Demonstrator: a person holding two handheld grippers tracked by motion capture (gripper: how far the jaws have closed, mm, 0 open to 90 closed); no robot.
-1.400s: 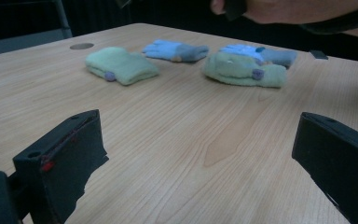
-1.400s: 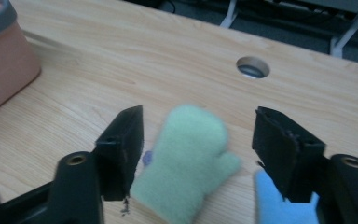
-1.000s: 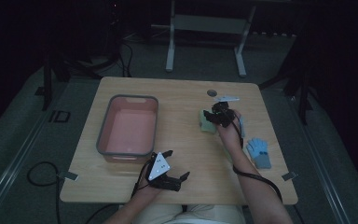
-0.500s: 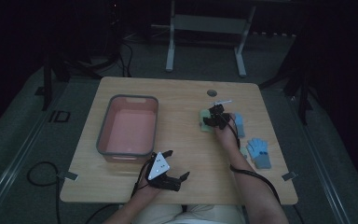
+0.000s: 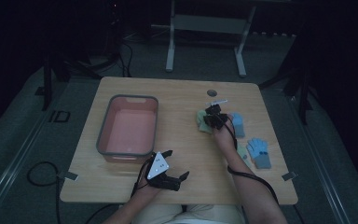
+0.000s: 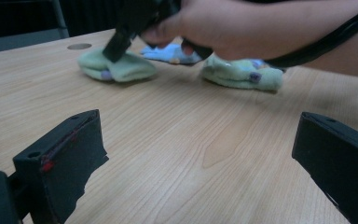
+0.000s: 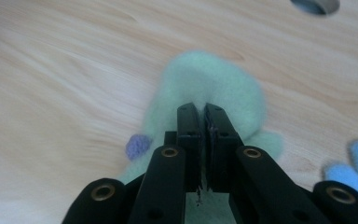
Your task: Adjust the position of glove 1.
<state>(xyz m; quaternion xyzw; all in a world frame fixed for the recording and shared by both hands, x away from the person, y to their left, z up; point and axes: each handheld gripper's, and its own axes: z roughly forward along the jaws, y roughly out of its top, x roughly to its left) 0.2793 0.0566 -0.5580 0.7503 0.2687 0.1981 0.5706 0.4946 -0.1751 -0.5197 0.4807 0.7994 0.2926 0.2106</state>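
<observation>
The right gripper [image 7: 204, 122] is pinching the soft, light green glove [image 7: 205, 91] mid-fabric, while the left gripper [image 6: 200, 158] is resting with jaws spread.

I see a pale wood table [image 5: 177, 93], grey bin [image 5: 103, 135] pink inside, mint-green gloves [image 7: 205, 88] with purple spots, light-blue gloves [image 5: 258, 150], and black claws [image 6: 193, 154].
</observation>
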